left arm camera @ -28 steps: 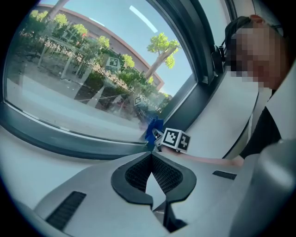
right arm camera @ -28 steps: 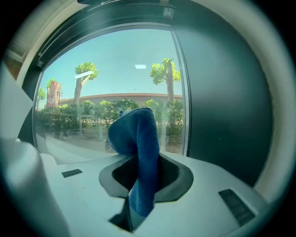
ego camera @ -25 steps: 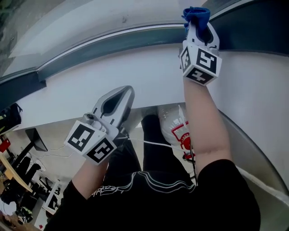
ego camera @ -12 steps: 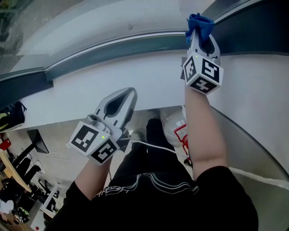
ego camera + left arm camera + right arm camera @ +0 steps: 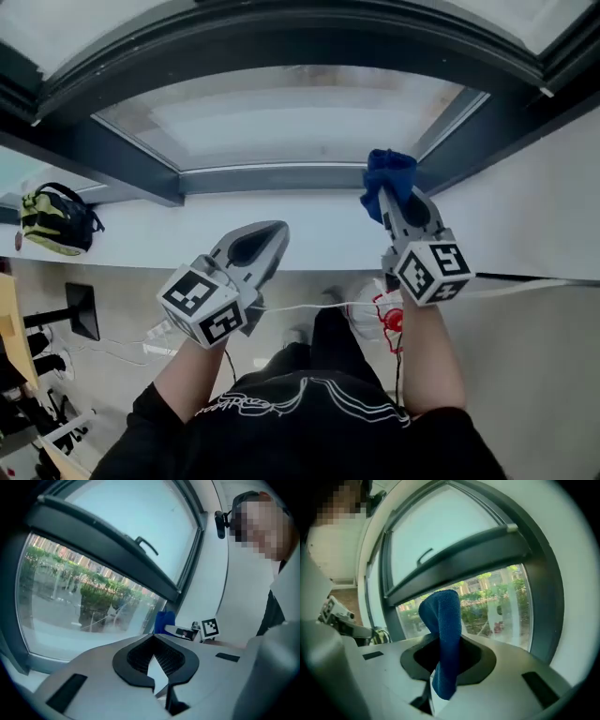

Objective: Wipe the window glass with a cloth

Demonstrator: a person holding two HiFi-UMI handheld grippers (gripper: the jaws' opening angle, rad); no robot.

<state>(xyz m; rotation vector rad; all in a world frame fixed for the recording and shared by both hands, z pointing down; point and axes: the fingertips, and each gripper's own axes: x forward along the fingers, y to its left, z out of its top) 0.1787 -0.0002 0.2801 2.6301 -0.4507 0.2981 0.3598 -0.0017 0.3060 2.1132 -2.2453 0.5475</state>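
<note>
The window glass [image 5: 281, 127] fills the upper head view, set in a dark frame. My right gripper [image 5: 392, 202] is shut on a blue cloth [image 5: 387, 173], held up in front of the lower right corner of the frame. In the right gripper view the blue cloth [image 5: 443, 620] sticks up from between the jaws, with the window glass [image 5: 492, 602] beyond it; whether cloth and glass touch cannot be told. My left gripper [image 5: 272, 232] is shut and holds nothing, hovering over the white sill. From the left gripper view the left gripper [image 5: 153, 637] points at the window glass [image 5: 79, 602].
A white sill [image 5: 150, 248] runs below the frame, with a yellow-green bag [image 5: 56, 217] on it at the left. A dark crossbar [image 5: 108, 550] with a window handle [image 5: 146, 545] divides the panes. On the floor below lie a plastic bag [image 5: 370, 314] and a white cable.
The head view has swung up, so the pane now shows in full. The right gripper, still shut on the cloth, sits lower in the picture. The left gripper has hardly moved.
</note>
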